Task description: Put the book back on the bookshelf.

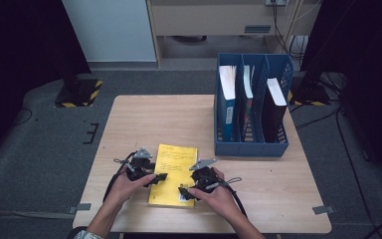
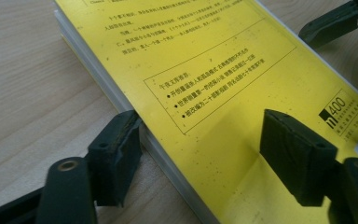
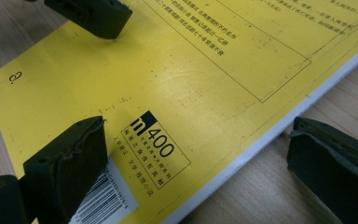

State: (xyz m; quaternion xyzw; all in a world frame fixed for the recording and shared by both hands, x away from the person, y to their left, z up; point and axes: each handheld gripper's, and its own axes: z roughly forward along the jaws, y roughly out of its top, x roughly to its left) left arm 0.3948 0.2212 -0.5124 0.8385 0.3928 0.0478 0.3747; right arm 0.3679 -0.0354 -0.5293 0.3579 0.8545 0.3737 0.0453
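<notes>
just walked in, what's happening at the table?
A person holds a gripper in each hand over a yellow book lying flat on the wooden table. The left gripper straddles the book's left edge, one jaw on the table beside it, one above the cover. The right gripper straddles the right edge near the barcode. Neither set of jaws presses on the book yet. A blue file rack with books standing in it sits at the back right.

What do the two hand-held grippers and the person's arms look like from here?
Left hand-held gripper and right hand-held gripper: black bodies, each topped by a grey three-cornered plate, black cables trailing back. Jaws end in blocky black pads, worn at the edges. Forearms bare; a light cuff at the left elbow.
</notes>
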